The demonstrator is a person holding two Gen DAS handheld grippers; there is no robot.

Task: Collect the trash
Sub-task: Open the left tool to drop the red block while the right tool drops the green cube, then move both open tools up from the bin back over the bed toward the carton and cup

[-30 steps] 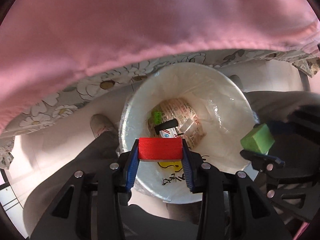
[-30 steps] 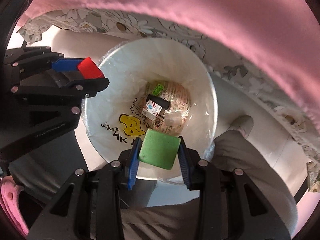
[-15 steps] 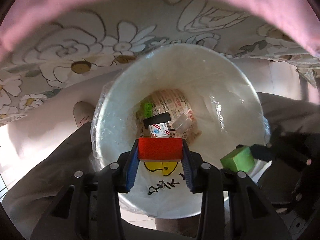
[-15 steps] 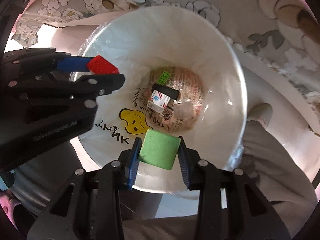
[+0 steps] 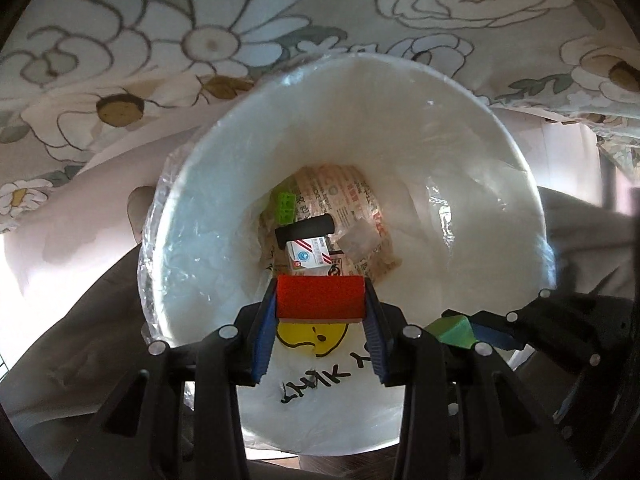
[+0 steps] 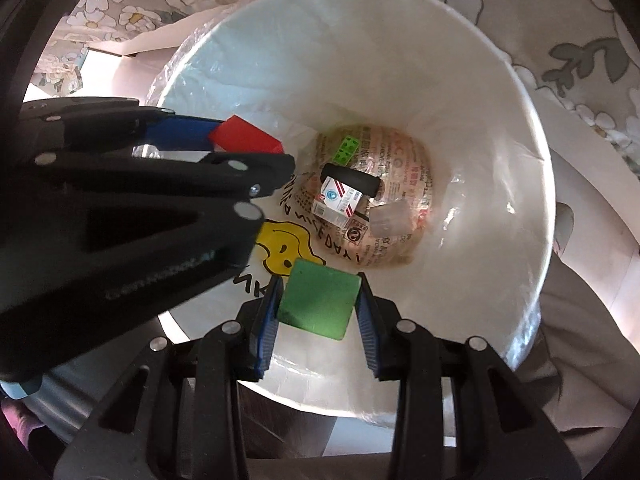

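Since a second ago both grippers have sunk toward the white bin, so the pink cloth that filled the top of both views is gone and the flowered cloth now spreads above the rim. The left gripper is clamped on a red block, held over the bin's mouth; the right gripper is clamped on a green block, also over the opening. The left wrist view shows the green block only as a corner at its lower right, tucked among the right gripper's black frame, whereas the right wrist view shows it whole between the blue pads. That same view shows the left gripper from the side, reaching in from the left with the red block at its tip. At the bottom of the bin lie a small white carton, a black cylinder, a bright green piece and a clear scrap on printed paper. The liner's yellow smiley face sits just behind the green block.
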